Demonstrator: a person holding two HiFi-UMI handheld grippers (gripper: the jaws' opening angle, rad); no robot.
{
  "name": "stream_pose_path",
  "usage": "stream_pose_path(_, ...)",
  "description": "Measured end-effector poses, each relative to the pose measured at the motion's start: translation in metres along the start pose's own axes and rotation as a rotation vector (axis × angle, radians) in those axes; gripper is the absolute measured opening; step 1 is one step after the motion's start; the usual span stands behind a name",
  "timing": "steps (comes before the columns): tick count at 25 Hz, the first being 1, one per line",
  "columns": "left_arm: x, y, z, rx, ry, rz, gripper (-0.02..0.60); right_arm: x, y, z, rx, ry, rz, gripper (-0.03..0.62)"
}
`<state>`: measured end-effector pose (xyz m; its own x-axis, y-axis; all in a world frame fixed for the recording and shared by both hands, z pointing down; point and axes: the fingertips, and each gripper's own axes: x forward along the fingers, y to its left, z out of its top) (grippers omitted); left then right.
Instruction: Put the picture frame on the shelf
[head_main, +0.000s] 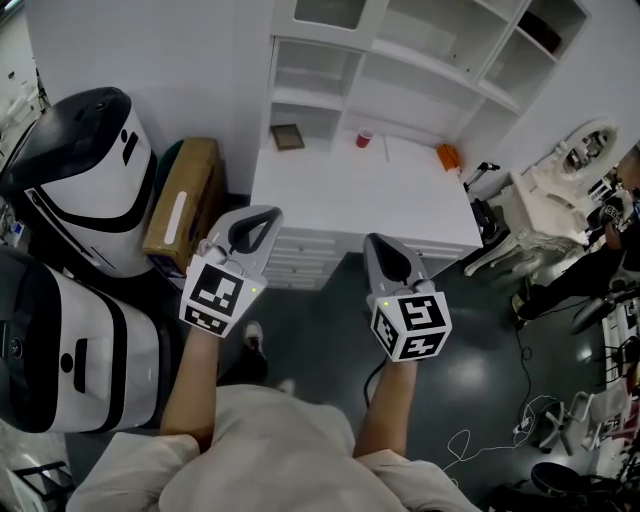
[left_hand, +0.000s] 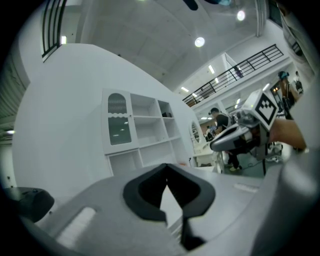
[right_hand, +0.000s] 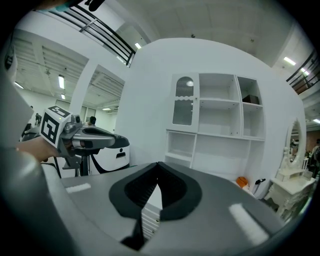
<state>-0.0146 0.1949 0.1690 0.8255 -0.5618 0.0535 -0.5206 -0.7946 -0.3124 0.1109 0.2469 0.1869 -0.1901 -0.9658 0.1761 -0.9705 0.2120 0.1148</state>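
Grey left tongs (head_main: 262, 218) and right tongs (head_main: 378, 245), both pressed together and empty, hang short of the white table (head_main: 400, 205). Its far left corner holds the picture frame (head_main: 287, 136), below the shelf (head_main: 425, 62); tongs arriving shut would likely shove it.

Red cup (head_main: 364, 138) standing at the back of the white desk (head_main: 350, 205), orange object (head_main: 448, 156) near its right corner, cardboard box (head_main: 184, 203) on the floor alongside, left.
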Motion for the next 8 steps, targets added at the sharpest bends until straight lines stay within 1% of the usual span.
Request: stream_pose_path(8, -0.0061, -0.0041, -0.009, -0.005, 0.021, 0.003, 0.002, -0.0056, 0.0069, -0.0006, 0.004, -0.023, 0.007, 0.008)
